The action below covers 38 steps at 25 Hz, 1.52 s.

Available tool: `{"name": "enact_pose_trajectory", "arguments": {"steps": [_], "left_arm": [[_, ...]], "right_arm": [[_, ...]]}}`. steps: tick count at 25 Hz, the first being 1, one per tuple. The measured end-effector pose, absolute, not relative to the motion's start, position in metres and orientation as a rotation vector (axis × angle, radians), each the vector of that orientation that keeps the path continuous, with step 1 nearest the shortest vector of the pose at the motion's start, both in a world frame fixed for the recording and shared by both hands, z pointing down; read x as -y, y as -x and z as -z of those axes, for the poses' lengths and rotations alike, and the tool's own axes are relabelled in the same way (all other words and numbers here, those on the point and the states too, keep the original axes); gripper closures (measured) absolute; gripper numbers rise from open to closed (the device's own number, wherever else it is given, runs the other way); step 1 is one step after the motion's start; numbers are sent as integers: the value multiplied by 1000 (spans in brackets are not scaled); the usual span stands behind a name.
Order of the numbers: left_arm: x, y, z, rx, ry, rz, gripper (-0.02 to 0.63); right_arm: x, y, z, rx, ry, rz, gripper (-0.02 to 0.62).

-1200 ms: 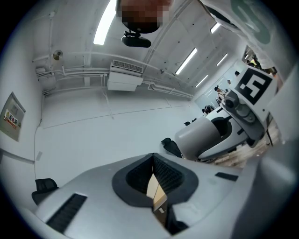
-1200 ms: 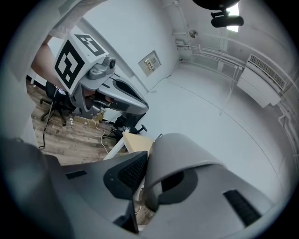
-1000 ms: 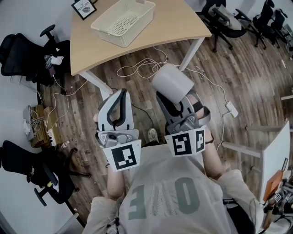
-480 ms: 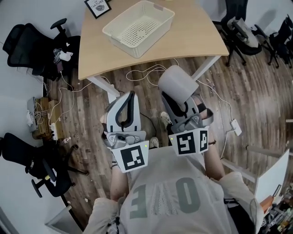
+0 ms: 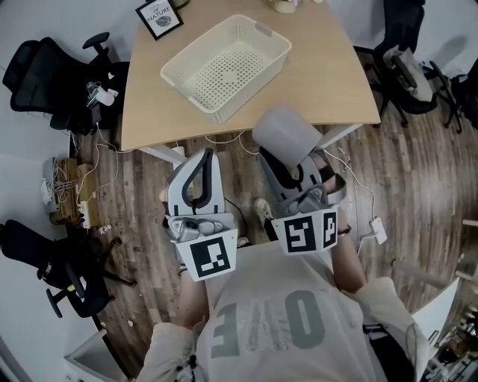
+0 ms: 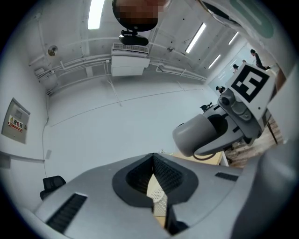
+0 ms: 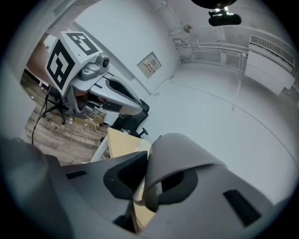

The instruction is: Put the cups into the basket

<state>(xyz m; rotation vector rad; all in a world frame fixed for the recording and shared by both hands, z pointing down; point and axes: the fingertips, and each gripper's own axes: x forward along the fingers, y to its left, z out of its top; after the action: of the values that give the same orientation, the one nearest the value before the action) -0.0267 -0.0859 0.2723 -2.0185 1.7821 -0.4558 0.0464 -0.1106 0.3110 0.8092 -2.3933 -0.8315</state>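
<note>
A grey cup (image 5: 284, 133) is held in my right gripper (image 5: 290, 166), which is shut on it just short of the near edge of the wooden table (image 5: 328, 82). In the right gripper view the cup (image 7: 180, 151) fills the space between the jaws. The cream perforated basket (image 5: 228, 66) sits empty on the table, ahead and slightly left. My left gripper (image 5: 203, 155) hovers beside the right one over the floor, shut with nothing in it. In the left gripper view my left gripper (image 6: 153, 161) points towards the basket, with the cup (image 6: 196, 136) to its right.
A small framed sign (image 5: 158, 16) stands at the table's far left corner, and a pale object (image 5: 287, 4) at its far edge. Black office chairs (image 5: 45, 71) stand left and right (image 5: 407, 60). Cables (image 5: 97, 175) and a box lie on the wooden floor.
The table and basket have come nearer and lower in the head view. Both grippers keep their pose, the right one still holding the cup.
</note>
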Motion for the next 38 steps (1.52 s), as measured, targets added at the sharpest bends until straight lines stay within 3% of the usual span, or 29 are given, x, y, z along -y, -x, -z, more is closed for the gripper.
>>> {"name": "enact_pose_trajectory", "arguments": {"steps": [11,38], "left_arm": [[149,5,-282,-1792,1954,553,597],[378,157,-265,-1700,2065,363,597]], "right_arm": [[179,-64,-322,2462,-769,784,541],[386,69,-312,2256,-846,820,541]]}}
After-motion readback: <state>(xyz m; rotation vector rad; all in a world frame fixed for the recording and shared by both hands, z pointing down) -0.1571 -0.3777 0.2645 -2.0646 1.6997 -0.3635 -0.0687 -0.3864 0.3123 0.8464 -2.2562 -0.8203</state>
